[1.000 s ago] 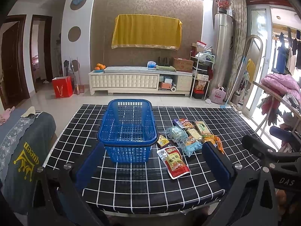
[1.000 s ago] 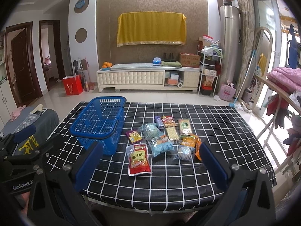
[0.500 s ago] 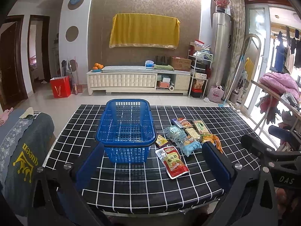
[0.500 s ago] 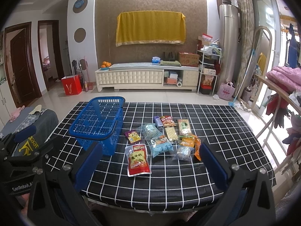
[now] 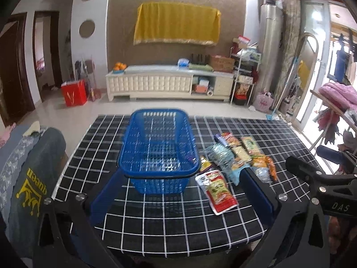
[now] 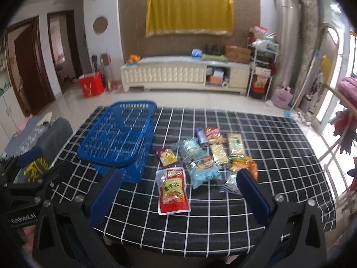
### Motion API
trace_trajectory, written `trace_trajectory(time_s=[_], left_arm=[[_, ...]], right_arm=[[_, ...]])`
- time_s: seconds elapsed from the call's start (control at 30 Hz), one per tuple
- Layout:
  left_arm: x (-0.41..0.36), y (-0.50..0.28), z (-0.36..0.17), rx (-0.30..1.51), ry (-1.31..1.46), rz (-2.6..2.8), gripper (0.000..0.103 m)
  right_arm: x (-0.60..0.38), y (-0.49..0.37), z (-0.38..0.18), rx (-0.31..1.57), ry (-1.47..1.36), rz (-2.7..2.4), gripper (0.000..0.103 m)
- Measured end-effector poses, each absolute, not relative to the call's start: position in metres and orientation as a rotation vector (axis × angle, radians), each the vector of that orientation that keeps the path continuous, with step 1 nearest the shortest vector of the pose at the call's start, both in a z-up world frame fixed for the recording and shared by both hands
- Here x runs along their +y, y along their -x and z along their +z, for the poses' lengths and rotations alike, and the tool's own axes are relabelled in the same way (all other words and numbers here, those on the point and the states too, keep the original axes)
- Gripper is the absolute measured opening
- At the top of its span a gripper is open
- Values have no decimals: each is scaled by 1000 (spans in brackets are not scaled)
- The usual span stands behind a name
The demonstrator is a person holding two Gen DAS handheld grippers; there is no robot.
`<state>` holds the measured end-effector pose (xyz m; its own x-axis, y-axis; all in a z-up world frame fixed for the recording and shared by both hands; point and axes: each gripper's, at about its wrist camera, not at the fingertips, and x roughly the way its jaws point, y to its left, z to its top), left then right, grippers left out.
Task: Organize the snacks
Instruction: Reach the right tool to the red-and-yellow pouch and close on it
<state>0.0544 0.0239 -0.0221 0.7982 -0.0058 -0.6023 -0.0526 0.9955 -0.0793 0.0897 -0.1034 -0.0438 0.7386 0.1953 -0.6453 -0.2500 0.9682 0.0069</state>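
Observation:
An empty blue mesh basket [image 5: 158,154] [image 6: 118,138] stands on the black checked table [image 5: 178,230] [image 6: 279,156]. Right of it lies a cluster of several snack packets, the nearest a red and white pouch [image 5: 217,191] [image 6: 173,191]. Behind it are a light blue packet [image 6: 204,173], a small purple and yellow packet [image 6: 167,156] and orange packets [image 6: 244,165]. My left gripper [image 5: 180,192] hovers open before the basket's near side. My right gripper [image 6: 178,193] is open above the red pouch, holding nothing. Each gripper's body shows at the edge of the other's view.
A grey chair cover with yellow print [image 5: 24,178] sits left of the table. A clothes rack with pink bedding [image 5: 337,93] stands to the right. A white cabinet [image 5: 169,84] and red bag [image 5: 74,92] are far across the floor.
Both grippers have moved forward and lower towards the table; the basket and packets look larger. Nothing on the table has shifted.

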Motion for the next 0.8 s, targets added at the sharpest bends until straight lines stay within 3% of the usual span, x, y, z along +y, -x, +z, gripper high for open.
trace_trajectory(time_s=[0.47,0.8], left_arm=[[65,-114,-131,931,229,73,103],[60,-136,-187,1037,219,65,103]], right_arm=[[-73,-156,-147,970,122,305,103],[-59,-196,-223,1176,154,302,93]])
